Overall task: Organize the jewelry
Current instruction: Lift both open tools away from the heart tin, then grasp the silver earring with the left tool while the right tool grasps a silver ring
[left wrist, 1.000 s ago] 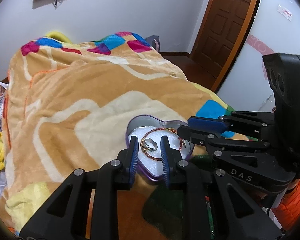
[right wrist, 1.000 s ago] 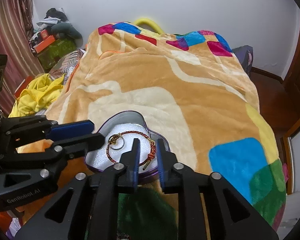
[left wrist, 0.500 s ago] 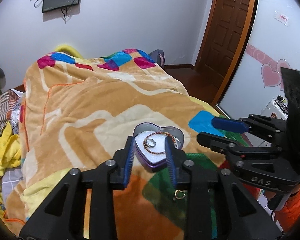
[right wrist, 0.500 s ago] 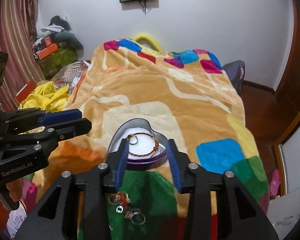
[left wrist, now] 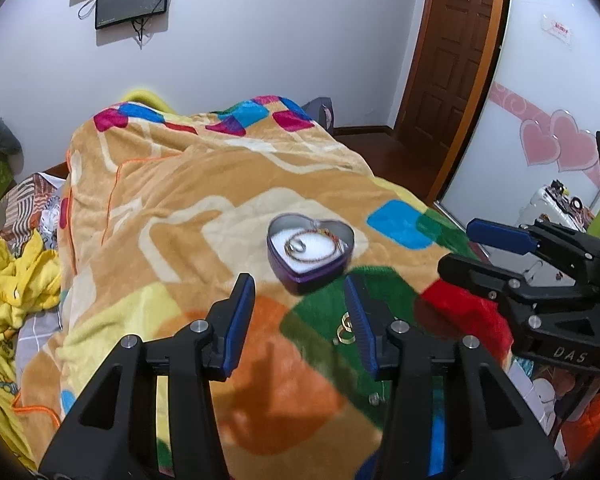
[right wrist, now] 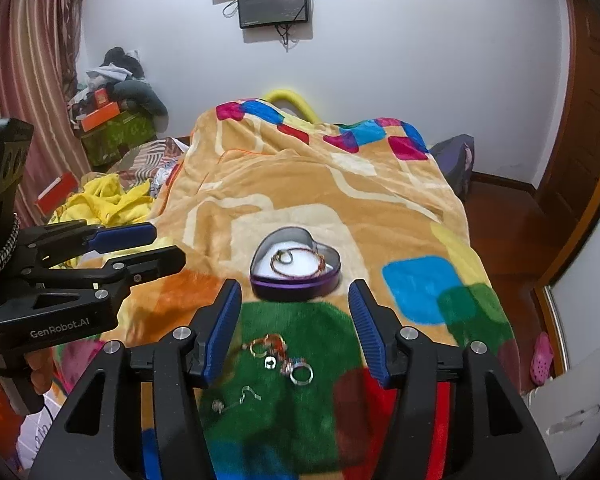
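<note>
A purple heart-shaped tin [left wrist: 327, 273] [right wrist: 296, 283] sits on the blanket with a red cord bracelet [left wrist: 314, 245] [right wrist: 300, 261] and a silver ring [left wrist: 296, 245] [right wrist: 287, 258] on its white padding. Loose rings [right wrist: 288, 356] and a small earring [right wrist: 236, 400] lie on the green patch in front of the tin; two gold rings [left wrist: 346, 330] show in the left wrist view. My left gripper [left wrist: 300, 312] is open and empty, just short of the tin. My right gripper [right wrist: 296, 320] is open and empty, above the loose rings.
The bed is covered by an orange patterned blanket [left wrist: 204, 184]. Yellow clothes [right wrist: 108, 200] and boxes [right wrist: 112, 128] lie to the left. A wooden door [left wrist: 456, 56] is at the right. A wall screen [right wrist: 272, 2] hangs behind the bed.
Both grippers have pulled back and up from the tin and opened wide. The loose rings on the green patch have come into view.
</note>
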Motion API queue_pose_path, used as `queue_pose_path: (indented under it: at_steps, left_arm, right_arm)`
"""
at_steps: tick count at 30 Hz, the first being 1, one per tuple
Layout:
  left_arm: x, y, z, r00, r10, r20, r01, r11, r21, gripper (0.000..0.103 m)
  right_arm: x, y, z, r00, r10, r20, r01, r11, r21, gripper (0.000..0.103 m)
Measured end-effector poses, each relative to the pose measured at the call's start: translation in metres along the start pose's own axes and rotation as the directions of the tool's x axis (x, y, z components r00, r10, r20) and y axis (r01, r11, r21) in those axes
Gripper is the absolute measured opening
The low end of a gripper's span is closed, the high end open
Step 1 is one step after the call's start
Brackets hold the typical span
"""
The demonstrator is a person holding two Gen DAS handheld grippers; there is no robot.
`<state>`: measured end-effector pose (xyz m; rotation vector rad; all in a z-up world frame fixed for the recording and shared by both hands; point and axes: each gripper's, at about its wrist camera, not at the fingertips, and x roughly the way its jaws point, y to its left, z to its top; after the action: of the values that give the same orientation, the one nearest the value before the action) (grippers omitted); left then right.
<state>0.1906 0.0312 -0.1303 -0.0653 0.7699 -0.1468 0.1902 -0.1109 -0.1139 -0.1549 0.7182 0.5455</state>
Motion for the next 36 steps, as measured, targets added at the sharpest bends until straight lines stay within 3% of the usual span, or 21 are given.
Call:
queue_pose_path:
  at_steps: [9,23,31,36]
  left_arm:
    - [0.011,-0.015,-0.040,0.995,-0.037,-0.088,0.036,0.999,-0.008,0.046]
    - [0.036,-0.044,-0.087,0.974,-0.102,-0.204,0.103,0.995,-0.008,0.045]
    - [0.045,-0.049,-0.096,0.973,-0.100,-0.208,0.104,0.995,0.009,0.013]
    - [0.046,-0.042,-0.092,0.973,-0.115,-0.200,0.115,0.993,-0.015,0.009]
  right_arm:
    - [-0.004,-0.004,-0.029,0.998,-0.041,-0.044,0.042,0.999,0.030,0.052]
    - [-0.003,-0.022,-0.074,0.988,-0.073,-0.137,0.087,0.991,0.105,0.052]
    - [0.007,-0.028,-0.083,0.984,-0.056,-0.171,0.081,0.986,0.143,0.052]
    - [0.018,-0.026,-0.082,0.983,-0.038,-0.178,0.065,0.987,0.148,0.052]
